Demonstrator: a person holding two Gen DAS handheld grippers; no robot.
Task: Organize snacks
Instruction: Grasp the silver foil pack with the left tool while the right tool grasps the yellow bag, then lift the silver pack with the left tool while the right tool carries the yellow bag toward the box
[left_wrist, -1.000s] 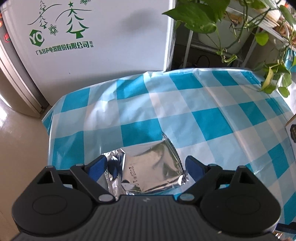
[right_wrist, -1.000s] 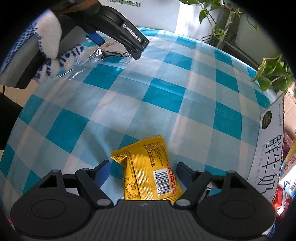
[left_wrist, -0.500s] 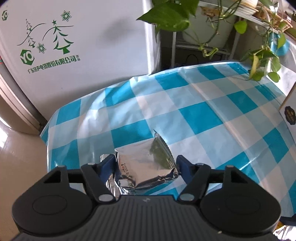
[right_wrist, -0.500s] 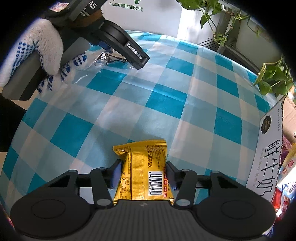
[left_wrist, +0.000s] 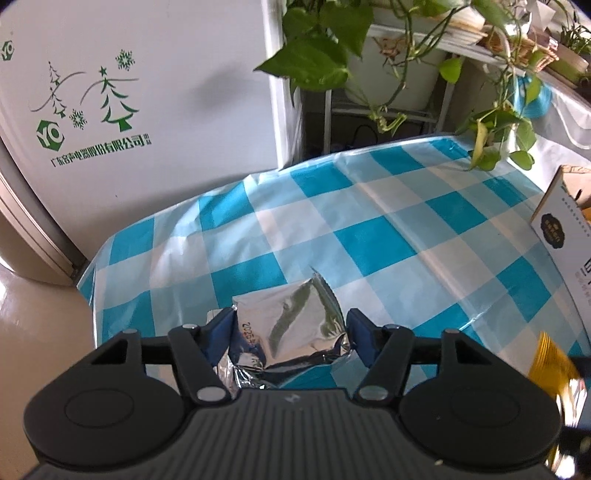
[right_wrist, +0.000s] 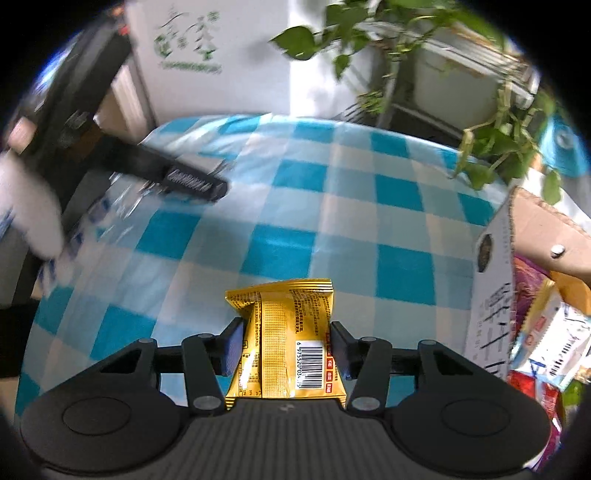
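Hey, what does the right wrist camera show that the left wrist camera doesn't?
Only the right wrist view shows the right gripper shut on a yellow snack packet with a barcode, a gloved hand, blurred, bearing the left gripper from outside, and colourful snack packs inside the cardboard box.

Only the left wrist view shows the left gripper closing, its pads against a silver foil packet.

Both share the blue checked tablecloth, the white appliance with green tree print, the trailing green plants and the box's white side.
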